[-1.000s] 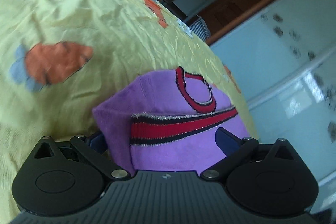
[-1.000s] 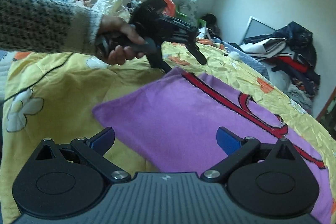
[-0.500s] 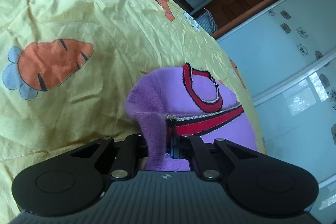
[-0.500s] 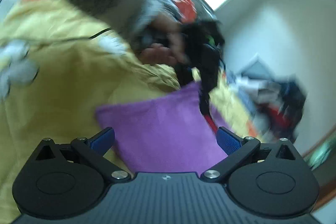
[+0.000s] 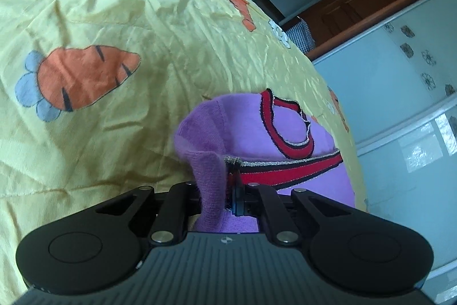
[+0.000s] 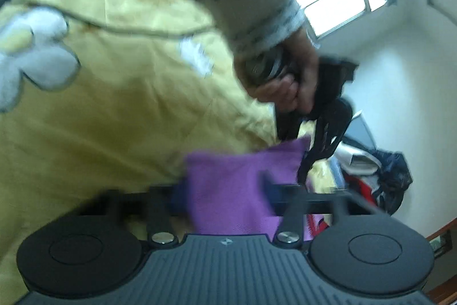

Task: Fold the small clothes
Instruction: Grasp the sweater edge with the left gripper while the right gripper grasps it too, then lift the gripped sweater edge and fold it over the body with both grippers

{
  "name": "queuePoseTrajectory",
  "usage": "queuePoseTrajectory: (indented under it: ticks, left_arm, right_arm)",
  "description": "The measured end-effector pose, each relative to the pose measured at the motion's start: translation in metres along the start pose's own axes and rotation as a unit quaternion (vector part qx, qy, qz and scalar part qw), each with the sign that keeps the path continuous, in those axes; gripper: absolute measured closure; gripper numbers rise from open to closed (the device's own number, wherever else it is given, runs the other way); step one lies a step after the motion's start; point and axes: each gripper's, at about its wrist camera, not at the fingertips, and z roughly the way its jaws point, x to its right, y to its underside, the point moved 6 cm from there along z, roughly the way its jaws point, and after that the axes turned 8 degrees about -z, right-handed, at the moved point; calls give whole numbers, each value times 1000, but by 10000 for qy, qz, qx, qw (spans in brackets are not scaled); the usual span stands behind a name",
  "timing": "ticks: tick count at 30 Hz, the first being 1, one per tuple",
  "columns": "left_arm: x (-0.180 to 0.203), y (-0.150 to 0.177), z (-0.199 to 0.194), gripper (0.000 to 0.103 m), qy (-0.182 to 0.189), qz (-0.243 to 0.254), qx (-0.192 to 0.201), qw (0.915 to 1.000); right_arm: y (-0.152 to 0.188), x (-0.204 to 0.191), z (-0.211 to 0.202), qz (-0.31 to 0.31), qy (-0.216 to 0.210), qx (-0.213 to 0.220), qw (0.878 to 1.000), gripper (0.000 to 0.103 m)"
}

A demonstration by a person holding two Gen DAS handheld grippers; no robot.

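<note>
A small purple garment [image 5: 297, 133] with red, black-edged trim lies on a yellow bedspread [image 5: 142, 19]. My left gripper [image 5: 220, 196] is shut on a bunched corner of the garment beside the red band. In the blurred right wrist view the same purple garment [image 6: 242, 185] fills the gap between my right gripper's [image 6: 225, 193] fingers, which are partly closed around its edge. The left gripper [image 6: 314, 150] shows there too, held in a hand, pinching the garment's far corner.
The bedspread has carrot [image 5: 80, 76] and flower prints. A pile of clothes [image 6: 380, 173] lies at the far end of the bed by the wall. A wardrobe with glass doors [image 5: 405, 105] and a wooden doorway stand past the bed's edge.
My left gripper closed on the garment's corner a half second ago and still holds it. My right gripper swung down to the garment's near edge and its fingers are closing around it.
</note>
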Motion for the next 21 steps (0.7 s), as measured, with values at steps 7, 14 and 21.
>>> queuePoseTrajectory:
  ticks: [7,14,21]
  left_arm:
    - [5,-3,-15,93,258,-455,146,9985]
    - [45,-13,-20,93,340,-902,236,9951]
    - [101,-21,23,94,223,-1231,223,9919]
  right_arm:
    - [7,29,-12,1114,-242,411,9926,98]
    - [49,105,-23,3788,-872,746,9183,98]
    - [124,151,-42,5163,-700,927,8485,98]
